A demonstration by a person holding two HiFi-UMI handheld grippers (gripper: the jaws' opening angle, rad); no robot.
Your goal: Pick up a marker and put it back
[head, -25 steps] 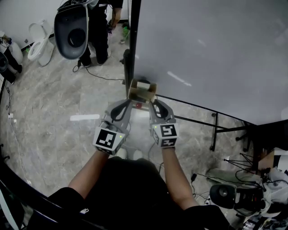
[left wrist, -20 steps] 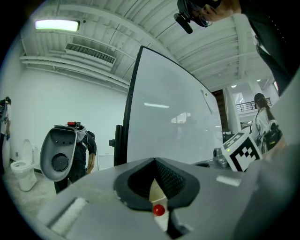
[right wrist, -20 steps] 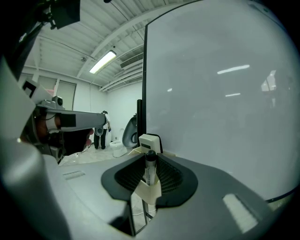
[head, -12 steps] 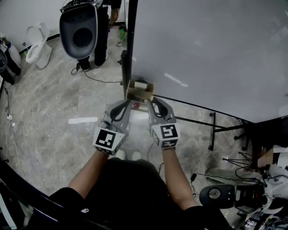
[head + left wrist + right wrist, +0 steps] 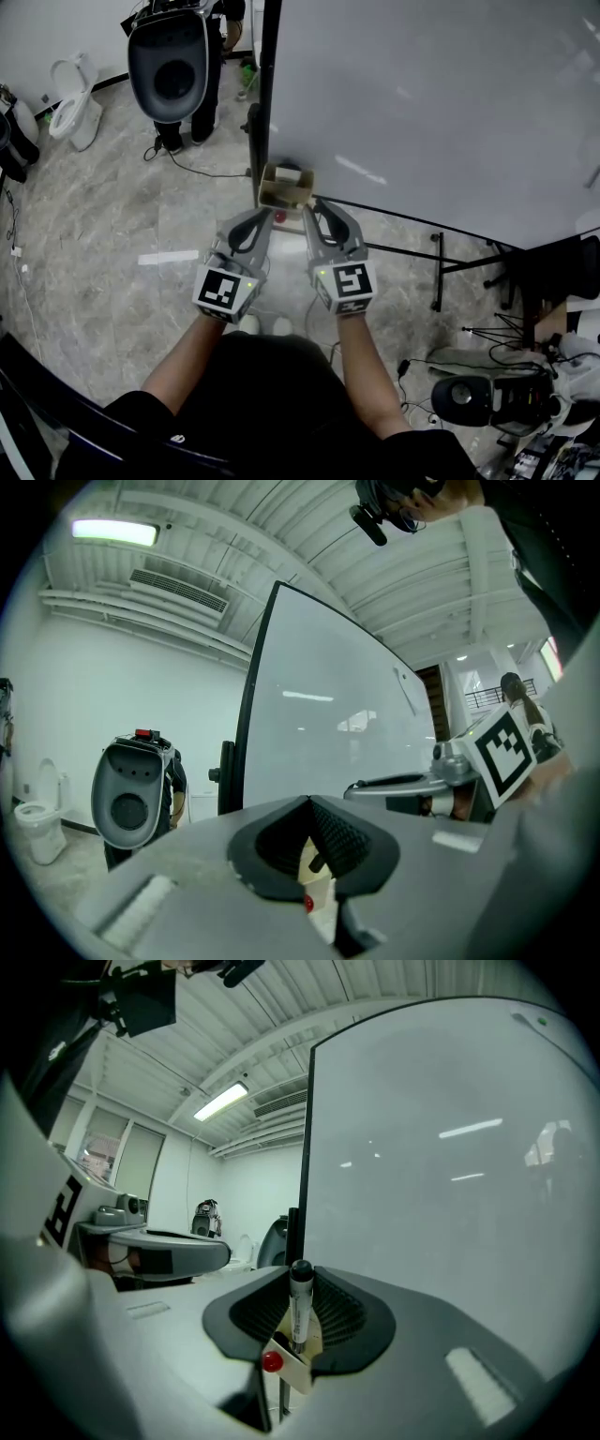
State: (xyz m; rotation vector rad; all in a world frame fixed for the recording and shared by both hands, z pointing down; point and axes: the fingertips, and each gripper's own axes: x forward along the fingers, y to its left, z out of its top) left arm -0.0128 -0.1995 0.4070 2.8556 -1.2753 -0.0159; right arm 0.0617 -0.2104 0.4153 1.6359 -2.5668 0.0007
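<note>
**Marker clamped upright in the right gripper, just above its holder**

The right gripper [image 5: 314, 208] is clamped on the marker [image 5: 300, 1307], which stands upright between its pads. The cardboard holder [image 5: 286, 187] sits just ahead of and below them. The left gripper [image 5: 265, 214] has its jaws together on nothing, just beside the holder. For the return, likely the step in hand, hold the marker vertical and centre it over the opening (not the rim). Lower it, and release only once it is seated.

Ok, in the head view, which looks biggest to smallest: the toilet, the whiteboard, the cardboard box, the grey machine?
whiteboard
grey machine
toilet
cardboard box
The last two look close, and the box is nearer.
</note>
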